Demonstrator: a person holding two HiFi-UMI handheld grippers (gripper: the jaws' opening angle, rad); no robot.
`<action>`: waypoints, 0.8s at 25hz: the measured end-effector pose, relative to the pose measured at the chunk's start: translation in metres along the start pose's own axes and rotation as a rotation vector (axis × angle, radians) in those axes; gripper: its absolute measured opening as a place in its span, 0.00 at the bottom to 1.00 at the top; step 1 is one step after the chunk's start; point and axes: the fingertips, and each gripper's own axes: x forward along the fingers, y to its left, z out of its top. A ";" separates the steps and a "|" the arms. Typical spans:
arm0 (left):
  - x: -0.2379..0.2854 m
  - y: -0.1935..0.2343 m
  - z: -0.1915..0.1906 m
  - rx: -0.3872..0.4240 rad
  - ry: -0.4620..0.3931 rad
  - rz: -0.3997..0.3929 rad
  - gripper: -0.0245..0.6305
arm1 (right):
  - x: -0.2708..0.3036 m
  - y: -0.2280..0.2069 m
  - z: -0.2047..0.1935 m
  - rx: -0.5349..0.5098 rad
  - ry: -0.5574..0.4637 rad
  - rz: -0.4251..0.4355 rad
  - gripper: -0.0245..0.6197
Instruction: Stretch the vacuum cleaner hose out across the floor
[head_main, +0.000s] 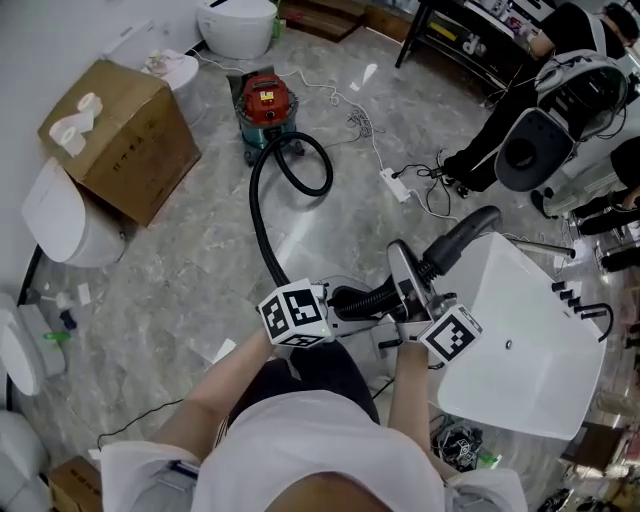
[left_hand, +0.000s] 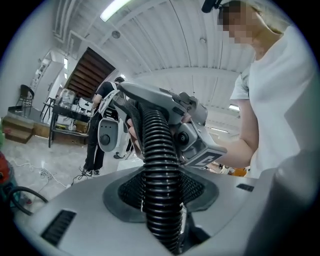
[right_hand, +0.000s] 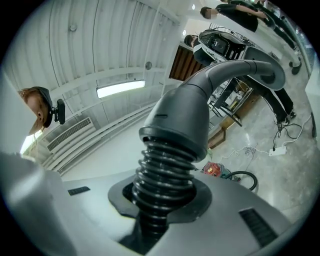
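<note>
A red vacuum cleaner stands on the grey floor at the far middle. Its black ribbed hose makes a loop beside it, then runs toward me. My left gripper is shut on the hose, and its ribs sit between the dark pads in the left gripper view. The right gripper is shut on the hose just below the grey curved handle. That handle sticks up to the right. Both grippers are held close together in front of my body.
A cardboard box and white toilets stand at the left. A white basin lies at the right, close to my right gripper. A power strip with cables lies on the floor. People and a chair are at the far right.
</note>
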 end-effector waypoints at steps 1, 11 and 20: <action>-0.005 -0.008 -0.003 -0.001 0.010 -0.007 0.30 | -0.003 0.007 -0.006 0.003 -0.003 0.000 0.18; -0.077 -0.089 -0.038 0.022 0.074 -0.064 0.30 | -0.027 0.080 -0.084 0.016 -0.019 -0.019 0.17; -0.120 -0.158 -0.084 0.038 0.098 -0.140 0.30 | -0.060 0.122 -0.155 0.009 -0.029 -0.060 0.17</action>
